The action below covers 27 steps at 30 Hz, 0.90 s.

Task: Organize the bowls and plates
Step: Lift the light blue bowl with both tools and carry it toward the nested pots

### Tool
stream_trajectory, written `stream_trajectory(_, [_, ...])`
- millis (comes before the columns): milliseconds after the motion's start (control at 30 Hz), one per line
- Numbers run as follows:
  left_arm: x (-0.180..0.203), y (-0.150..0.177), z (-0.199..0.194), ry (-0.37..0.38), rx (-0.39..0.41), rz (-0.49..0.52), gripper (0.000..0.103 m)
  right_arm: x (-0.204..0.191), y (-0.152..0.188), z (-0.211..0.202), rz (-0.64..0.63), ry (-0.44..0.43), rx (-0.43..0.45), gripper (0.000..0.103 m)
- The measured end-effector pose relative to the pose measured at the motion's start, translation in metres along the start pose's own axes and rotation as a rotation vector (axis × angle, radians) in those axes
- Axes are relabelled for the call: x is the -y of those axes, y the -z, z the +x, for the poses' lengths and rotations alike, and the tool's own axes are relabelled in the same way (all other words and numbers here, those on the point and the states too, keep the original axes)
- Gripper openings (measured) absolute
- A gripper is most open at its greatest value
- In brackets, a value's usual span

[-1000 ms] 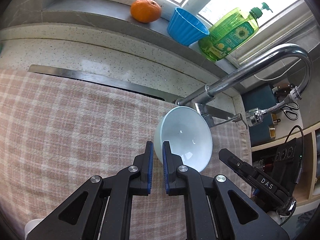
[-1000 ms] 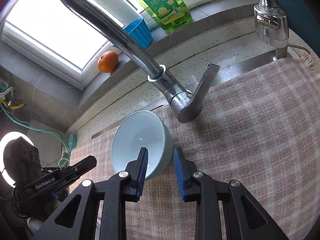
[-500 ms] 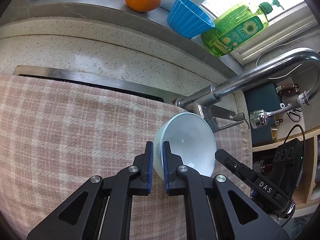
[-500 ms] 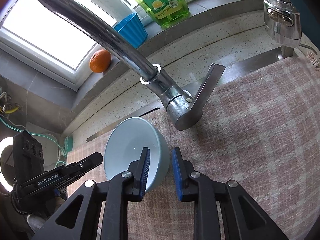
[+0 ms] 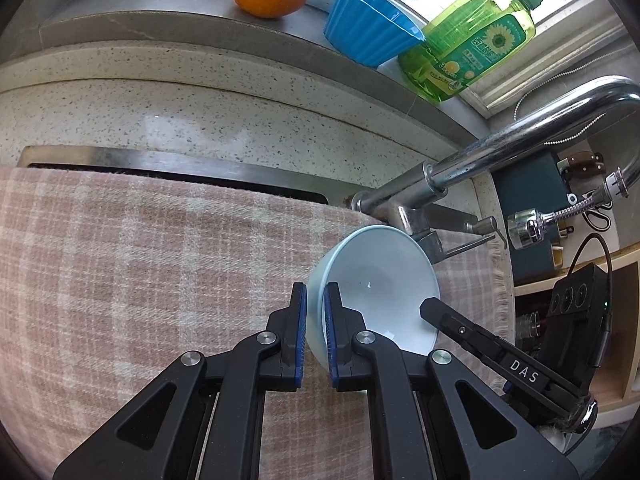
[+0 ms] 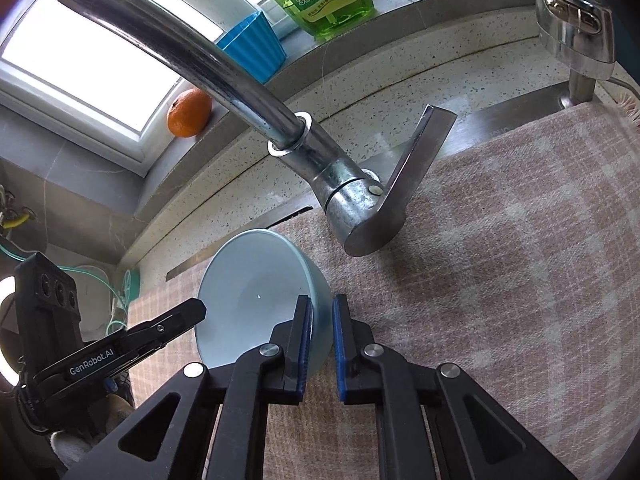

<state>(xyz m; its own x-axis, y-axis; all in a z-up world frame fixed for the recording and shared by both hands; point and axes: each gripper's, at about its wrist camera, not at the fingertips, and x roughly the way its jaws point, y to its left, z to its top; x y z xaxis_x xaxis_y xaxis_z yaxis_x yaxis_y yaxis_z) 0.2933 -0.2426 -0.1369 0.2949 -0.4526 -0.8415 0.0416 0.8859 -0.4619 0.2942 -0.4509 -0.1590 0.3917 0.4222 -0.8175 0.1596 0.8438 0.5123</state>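
Grip on the pale blue ceramic bowl (image 6: 256,300) had just become two-handed: the right gripper (image 6: 320,340), spread a second earlier, had closed its blue pads on the bowl's rim, low and centre in its own view. The left gripper (image 5: 315,336) stayed pinched on the opposite rim. Tilted, the bowl hung over the pink checked cloth (image 5: 140,280), just below the chrome faucet (image 6: 320,160) base. Judging by that, the bowl was now secure enough to carry to wherever the stack belongs.
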Motion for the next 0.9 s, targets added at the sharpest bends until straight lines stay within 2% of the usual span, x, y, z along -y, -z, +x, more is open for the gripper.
stream_trajectory(367, [0.002,0.004,-0.007,0.0,0.014,0.004,0.007,-0.006,0.002,-0.003,-0.004,0.018,0.0,0.008])
stream_trajectory(900, [-0.007,0.03,-0.07,0.022,0.097,0.005,0.007,-0.053,0.029,-0.041,-0.066,-0.003,0.031,0.008])
